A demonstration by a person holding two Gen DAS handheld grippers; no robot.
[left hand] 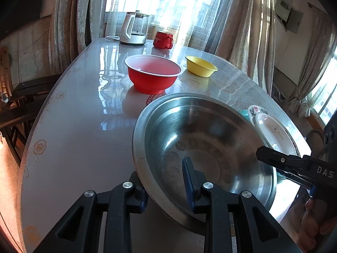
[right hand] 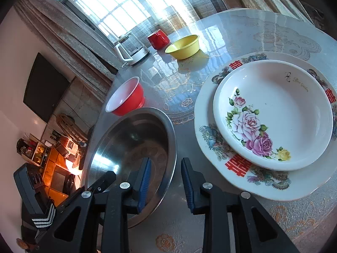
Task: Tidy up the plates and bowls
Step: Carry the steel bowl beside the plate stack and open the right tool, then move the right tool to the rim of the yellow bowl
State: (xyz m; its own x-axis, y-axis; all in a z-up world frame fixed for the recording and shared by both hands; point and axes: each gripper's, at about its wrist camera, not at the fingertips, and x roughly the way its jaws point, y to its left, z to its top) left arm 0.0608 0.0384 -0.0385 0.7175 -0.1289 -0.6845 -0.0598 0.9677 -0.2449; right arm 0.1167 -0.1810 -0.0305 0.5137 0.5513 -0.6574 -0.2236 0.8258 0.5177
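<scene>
Steel basin (left hand: pixel 202 147), wide-rimmed and shiny, tilted, at the near edge of the surface (left hand: pixel 80 130). Left tongs (left hand: pixel 166 186) pinch its near rim: one blue-padded finger inside the basin, the other outside under the rim. Right tongs (right hand: pixel 166 184) straddle the basin's opposite rim, one finger inside, one outside; in the right wrist view a gap shows between the pads and the metal, so the jaws stand slightly spread and not pressing.

Red bowl (left hand: pixel 153 73), white inside, upright, just beyond the basin toward the middle of the surface.

Yellow bowl (left hand: pixel 201 65), small, upright, beside the red bowl and nearer the far edge.

White dish with painted roses (right hand: pixel 273 113), resting inside a larger white plate (right hand: pixel 207 145) whose border bears red characters and birds; the pair sits close beside the basin toward the right edge of the surface, with a small gap between.

Red mug (left hand: pixel 163 39), at the far edge, handle to one side.

Glass kettle (left hand: pixel 134 28) with white handle and base, at the far edge just beside the mug, its cord trailing on the surface.

Surface: round, glossy, pale grey with floral pattern, reflecting the window.

Surroundings: beige curtains (left hand: pixel 248 25) around a bright window (right hand: pixel 118 2); a dark screen (right hand: pixel 44 86) on the wall.
</scene>
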